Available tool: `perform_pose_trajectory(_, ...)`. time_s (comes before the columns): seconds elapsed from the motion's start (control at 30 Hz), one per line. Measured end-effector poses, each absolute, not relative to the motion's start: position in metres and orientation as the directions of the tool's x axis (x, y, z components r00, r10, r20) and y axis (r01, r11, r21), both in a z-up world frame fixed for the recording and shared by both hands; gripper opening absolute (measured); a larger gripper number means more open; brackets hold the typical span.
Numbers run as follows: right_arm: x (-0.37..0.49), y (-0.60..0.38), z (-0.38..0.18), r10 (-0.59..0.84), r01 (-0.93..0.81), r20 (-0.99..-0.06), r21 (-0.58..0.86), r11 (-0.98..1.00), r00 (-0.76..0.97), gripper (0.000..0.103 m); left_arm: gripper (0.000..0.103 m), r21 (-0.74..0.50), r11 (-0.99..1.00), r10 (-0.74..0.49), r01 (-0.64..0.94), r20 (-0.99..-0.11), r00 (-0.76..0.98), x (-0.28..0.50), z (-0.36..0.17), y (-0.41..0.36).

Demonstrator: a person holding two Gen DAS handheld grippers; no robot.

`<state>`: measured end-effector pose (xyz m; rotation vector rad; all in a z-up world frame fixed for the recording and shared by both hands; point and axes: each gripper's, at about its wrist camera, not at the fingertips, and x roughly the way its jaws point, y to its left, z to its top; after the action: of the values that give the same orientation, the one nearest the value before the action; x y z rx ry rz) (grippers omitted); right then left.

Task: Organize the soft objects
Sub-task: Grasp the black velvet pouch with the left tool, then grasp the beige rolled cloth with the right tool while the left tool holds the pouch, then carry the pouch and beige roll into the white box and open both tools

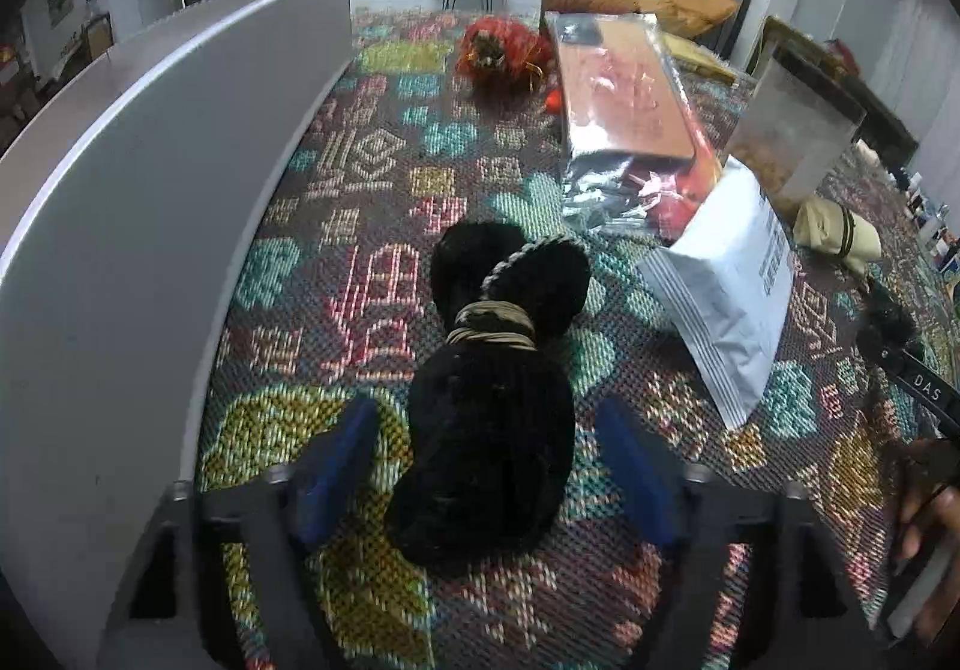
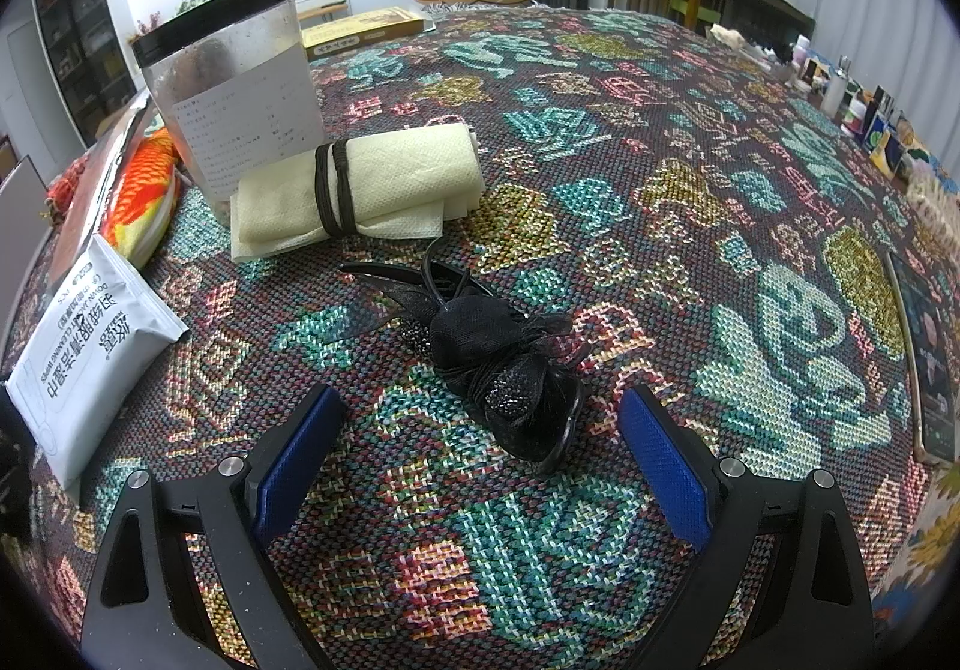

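Observation:
A black knitted bundle (image 1: 489, 430) tied with a tan band lies on the patterned tablecloth (image 1: 336, 262). My left gripper (image 1: 489, 469) is open, its blue pads on either side of the bundle's near end, not touching it. In the right wrist view a black hair bow clip (image 2: 492, 358) lies on the cloth. My right gripper (image 2: 480, 454) is open, with the clip's near end between its pads. A rolled cream cloth (image 2: 360, 187) tied with a dark band lies behind the clip; it also shows in the left wrist view (image 1: 837, 235).
A grey panel (image 1: 120, 202) stands along the left. A white wipes pack (image 1: 729, 298), a foil package (image 1: 624, 111), a red fuzzy item (image 1: 501, 48) and a clear jar (image 2: 234, 87) stand on the table. Small bottles (image 2: 840, 87) line the far right edge.

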<state>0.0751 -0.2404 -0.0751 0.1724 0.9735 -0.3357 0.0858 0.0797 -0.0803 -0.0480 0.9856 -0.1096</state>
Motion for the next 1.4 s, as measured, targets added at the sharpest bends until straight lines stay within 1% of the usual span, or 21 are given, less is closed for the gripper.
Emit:
perform_pose_trajectory(0.07, 0.075, -0.240, -0.075, -0.201, 0.354, -0.832, -0.006, 0.935, 0.516, 0.096, 0.085, -0.052, 0.996, -0.084, 0.073, -0.826, 0.558, 0.086, -0.085, 0.078)
perform_pose_trajectory(0.13, 0.075, -0.240, -0.075, -0.201, 0.354, -0.832, -0.006, 0.935, 0.516, 0.096, 0.094, -0.011, 0.996, -0.060, 0.089, -0.818, 0.573, 0.086, -0.090, 0.074)
perform_pose_trajectory(0.17, 0.075, -0.240, -0.075, -0.201, 0.354, -0.832, -0.006, 0.935, 0.516, 0.096, 0.096, 0.000, 0.996, -0.055, 0.093, -0.811, 0.583, 0.085, -0.092, 0.074)
perform_pose_trajectory(0.3, 0.075, -0.240, -0.075, -0.201, 0.354, -0.832, -0.006, 0.935, 0.517, 0.096, 0.103, -0.011, 0.997, -0.051, 0.071, -0.810, 0.584, 0.087, -0.095, 0.080)
perform_pose_trajectory(0.47, 0.072, -0.246, -0.072, -0.170, 0.359, -0.826, 0.042, 0.932, 0.537, 0.095, 0.103, -0.007, 0.998, -0.044, 0.066, -0.809, 0.586, 0.088, -0.096, 0.081)
perform_pose_trajectory(0.63, 0.056, -0.274, -0.061, -0.040, 0.390, -0.774, 0.272, 0.880, 0.631, 0.094, 0.103, -0.007, 0.998, -0.044, 0.066, -0.809, 0.586, 0.088, -0.095, 0.081)
perform_pose_trajectory(0.7, 0.057, -0.279, -0.052, -0.015, 0.362, -0.749, 0.302, 0.882, 0.662, 0.094, 0.103, -0.007, 0.998, -0.045, 0.066, -0.809, 0.586, 0.088, -0.095, 0.081)
perform_pose_trajectory(0.77, 0.070, -0.275, -0.037, -0.004, 0.258, -0.739, 0.230, 0.938, 0.674, 0.094, 0.103, -0.008, 0.998, -0.045, 0.066, -0.809, 0.586, 0.088, -0.095, 0.081)
perform_pose_trajectory(0.87, 0.108, -0.253, -0.014, -0.009, -0.012, -0.761, -0.022, 1.000, 0.648, 0.094, 0.103, -0.007, 0.998, -0.045, 0.066, -0.809, 0.586, 0.087, -0.096, 0.081)
perform_pose_trajectory(0.9, 0.120, -0.241, -0.012, -0.023, -0.129, -0.775, -0.134, 0.982, 0.631, 0.094, 0.103, -0.007, 0.998, -0.045, 0.066, -0.809, 0.586, 0.087, -0.095, 0.081)
perform_pose_trajectory(0.97, 0.139, -0.227, -0.013, -0.042, -0.279, -0.792, -0.263, 0.924, 0.609, 0.094, 0.103, -0.012, 0.998, -0.050, 0.069, -0.810, 0.584, 0.087, -0.095, 0.081)
perform_pose_trajectory(1.0, 0.151, -0.220, -0.017, -0.042, -0.349, -0.809, -0.299, 0.888, 0.587, 0.094, 0.103, -0.013, 0.997, -0.051, 0.070, -0.810, 0.584, 0.088, -0.095, 0.081)
perform_pose_trajectory(1.07, 0.169, -0.212, -0.026, -0.026, -0.437, -0.842, -0.306, 0.846, 0.539, 0.092, 0.103, -0.015, 0.997, -0.056, 0.074, -0.812, 0.581, 0.089, -0.095, 0.081)
perform_pose_trajectory(1.17, 0.192, -0.205, -0.041, -0.021, -0.489, -0.874, -0.291, 0.822, 0.486, 0.090, 0.103, -0.026, 0.996, -0.074, 0.091, -0.815, 0.575, 0.089, -0.094, 0.083)
perform_pose_trajectory(1.2, 0.196, -0.206, -0.048, -0.010, -0.503, -0.894, -0.261, 0.824, 0.448, 0.076, 0.103, -0.029, 0.994, -0.082, 0.101, -0.818, 0.570, 0.088, -0.094, 0.084)
perform_pose_trajectory(1.23, 0.200, -0.209, -0.052, 0.009, -0.518, -0.918, -0.216, 0.828, 0.397, 0.057, 0.103, -0.034, 0.993, -0.094, 0.116, -0.821, 0.563, 0.088, -0.094, 0.085)
perform_pose_trajectory(1.27, 0.202, -0.212, -0.052, -0.003, -0.507, -0.919, -0.220, 0.833, 0.395, 0.055, 0.103, -0.043, 0.991, -0.106, 0.125, -0.823, 0.559, 0.087, -0.093, 0.086)
perform_pose_trajectory(1.3, 0.203, -0.222, -0.046, 0.014, -0.481, -0.918, -0.196, 0.854, 0.397, 0.040, 0.103, -0.058, 0.990, -0.122, 0.132, -0.822, 0.556, 0.086, -0.092, 0.087)
perform_pose_trajectory(1.33, 0.204, -0.229, -0.043, 0.016, -0.458, -0.917, -0.184, 0.870, 0.398, 0.037, 0.102, -0.073, 0.988, -0.136, 0.134, -0.820, 0.556, 0.085, -0.091, 0.089)
perform_pose_trajectory(1.37, 0.205, -0.241, -0.038, 0.015, -0.420, -0.915, -0.171, 0.891, 0.403, 0.037, 0.101, -0.088, 0.987, -0.147, 0.132, -0.818, 0.556, 0.085, -0.090, 0.090)
perform_pose_trajectory(1.4, 0.204, -0.256, -0.031, 0.015, -0.368, -0.907, -0.156, 0.917, 0.421, 0.036, 0.095, -0.098, 0.987, -0.153, 0.127, -0.814, 0.560, 0.086, -0.089, 0.091)
